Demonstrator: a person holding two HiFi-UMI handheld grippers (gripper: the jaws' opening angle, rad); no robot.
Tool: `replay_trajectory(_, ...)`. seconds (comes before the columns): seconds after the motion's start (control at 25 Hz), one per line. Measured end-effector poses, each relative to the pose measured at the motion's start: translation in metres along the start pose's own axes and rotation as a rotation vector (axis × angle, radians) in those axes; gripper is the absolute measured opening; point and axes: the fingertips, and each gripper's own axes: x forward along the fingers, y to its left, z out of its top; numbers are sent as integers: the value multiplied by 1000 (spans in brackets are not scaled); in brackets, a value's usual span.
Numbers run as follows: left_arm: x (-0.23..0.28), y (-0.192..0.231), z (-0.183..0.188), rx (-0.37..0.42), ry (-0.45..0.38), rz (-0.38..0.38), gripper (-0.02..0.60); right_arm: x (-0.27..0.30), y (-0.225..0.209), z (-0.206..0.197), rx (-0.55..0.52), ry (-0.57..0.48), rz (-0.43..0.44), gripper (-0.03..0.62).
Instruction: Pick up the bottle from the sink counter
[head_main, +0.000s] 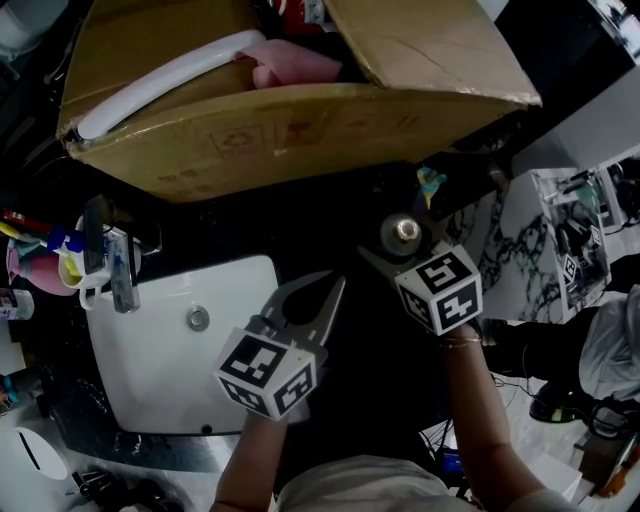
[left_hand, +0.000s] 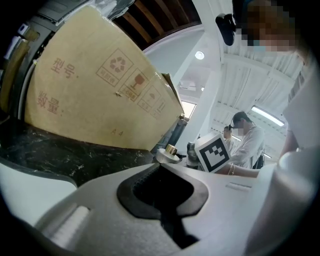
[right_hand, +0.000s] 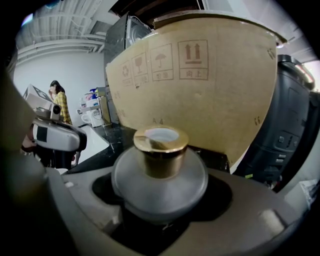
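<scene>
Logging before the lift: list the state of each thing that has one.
right gripper: shut on the bottle.
bottle: upright, between the jaws.
left gripper: shut, empty.
cardboard box: flaps open, items inside.

Cardboard box (head_main: 300, 130) stands on dark counter (head_main: 330, 225) behind white sink (head_main: 160, 380).

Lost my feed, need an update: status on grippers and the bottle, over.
Left gripper shut, empty, over sink. Right gripper closed on bottle. Cardboard box close behind bottle.
</scene>
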Motion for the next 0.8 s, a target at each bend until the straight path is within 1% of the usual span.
replay_trajectory(0.16, -9, -9, 1, 19, 3, -1, 6, -15, 10, -3, 19, -18, -4, 341)
replay_trajectory(0.36, -21, -14, -1, 32, -3, 28, 6, -29, 29, -1, 31, -63, 52, 341)
replay_trajectory(0.48, -26, -23, -4, 54, 6, 39, 6, -41, 36, -2, 39, -82, 62, 341)
replay_trajectory(0.8, -43, -50, -16, 73, 6, 76, 6, -80, 69, -11, 3, -136, 105, 341)
